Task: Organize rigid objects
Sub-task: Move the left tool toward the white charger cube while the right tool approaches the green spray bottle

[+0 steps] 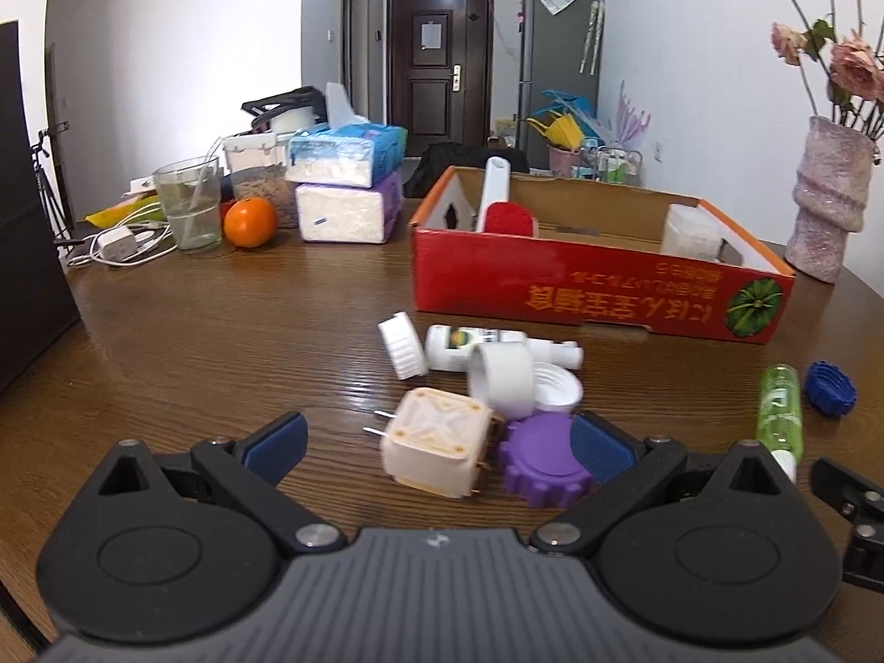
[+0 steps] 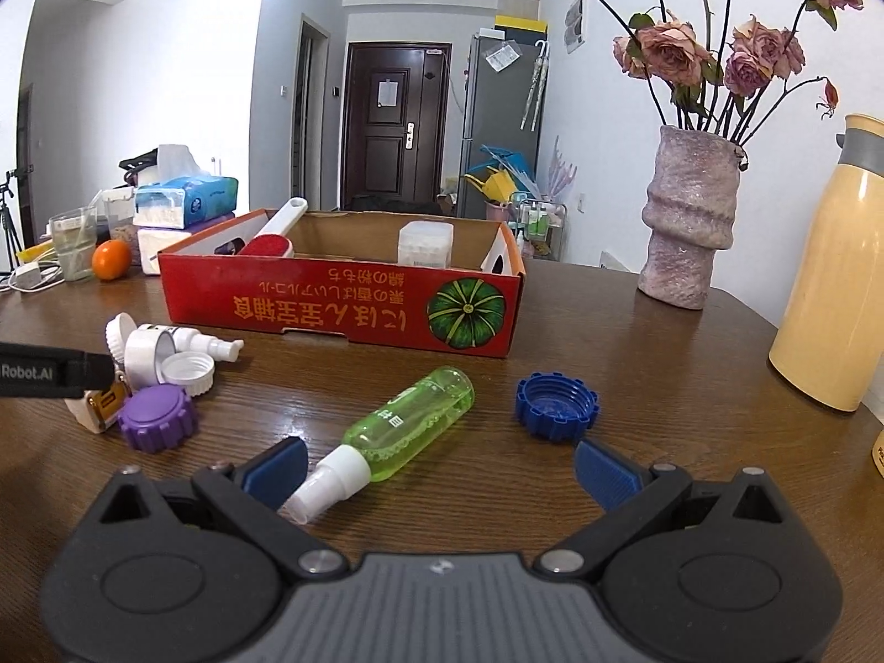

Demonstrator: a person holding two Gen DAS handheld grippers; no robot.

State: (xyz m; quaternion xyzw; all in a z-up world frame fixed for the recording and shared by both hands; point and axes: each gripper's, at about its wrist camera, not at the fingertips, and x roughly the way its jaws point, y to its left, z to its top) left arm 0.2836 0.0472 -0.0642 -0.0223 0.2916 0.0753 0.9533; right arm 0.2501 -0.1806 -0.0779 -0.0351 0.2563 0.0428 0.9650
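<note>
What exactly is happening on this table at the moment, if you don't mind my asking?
A person is tidying small hard items into the red cardboard box. The left gripper is open around a cream plug adapter, beside a purple cap. The right gripper is open near the green spray bottle. A blue cap lies loose nearby.

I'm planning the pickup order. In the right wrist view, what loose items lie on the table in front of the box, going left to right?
Purple cap → green spray bottle → blue cap. The white pieces behind the purple cap overlap too much to order.
</note>
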